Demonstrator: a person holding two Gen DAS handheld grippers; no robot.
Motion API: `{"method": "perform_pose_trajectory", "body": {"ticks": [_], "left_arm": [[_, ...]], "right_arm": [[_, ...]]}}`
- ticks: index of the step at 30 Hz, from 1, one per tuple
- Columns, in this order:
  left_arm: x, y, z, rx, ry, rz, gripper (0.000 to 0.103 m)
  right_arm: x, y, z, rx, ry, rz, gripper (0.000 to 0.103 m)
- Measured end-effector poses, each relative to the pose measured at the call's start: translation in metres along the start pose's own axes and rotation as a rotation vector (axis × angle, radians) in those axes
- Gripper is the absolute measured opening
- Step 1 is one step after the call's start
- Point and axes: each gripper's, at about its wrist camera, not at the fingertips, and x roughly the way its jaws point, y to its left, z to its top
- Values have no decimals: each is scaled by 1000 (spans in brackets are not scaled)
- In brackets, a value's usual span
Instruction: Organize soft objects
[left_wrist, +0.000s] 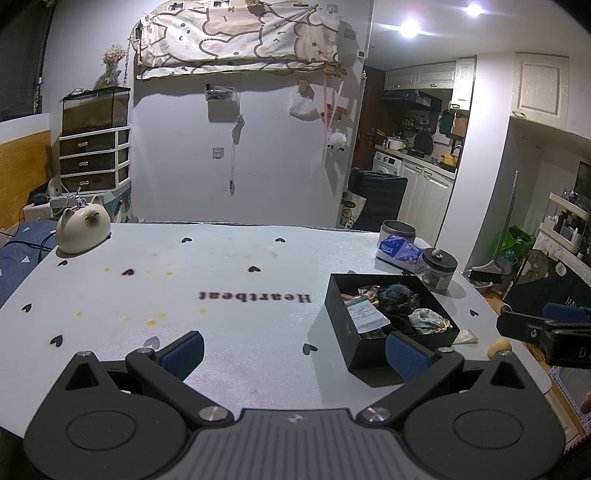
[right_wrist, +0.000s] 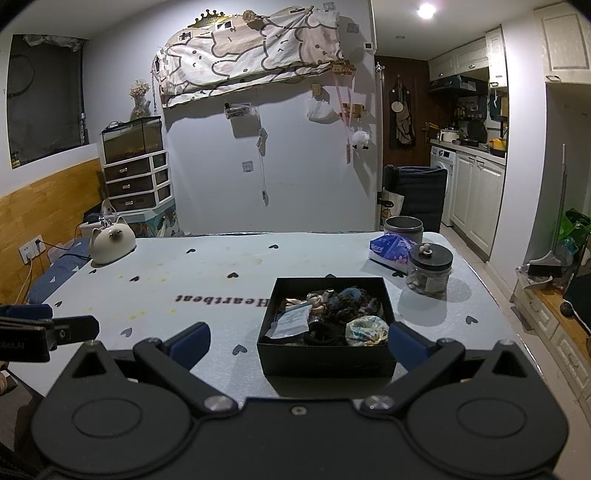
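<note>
A black open box stands on the right half of the table, packed with soft things: a floral scrunchie, a dark blue knitted piece, beige hair ties and a white card. My left gripper hovers open and empty over the table's near edge, its right pad just in front of the box's near corner. In the right wrist view the box lies straight ahead, the scrunchie nearest. My right gripper is open and empty, just short of the box.
A white cat-shaped pot sits at the far left corner. Behind the box stand a glass jar with a black lid, a blue tissue pack and a round tin. A small yellow ball lies near the table's right edge.
</note>
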Motion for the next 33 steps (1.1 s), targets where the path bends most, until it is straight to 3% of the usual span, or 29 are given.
{"method": "perform_pose_trajectory", "body": {"ticks": [33], "left_arm": [[-2, 3, 0, -1, -1, 6, 103]], "right_arm": [[0, 10, -2, 0, 4, 6, 103]]}}
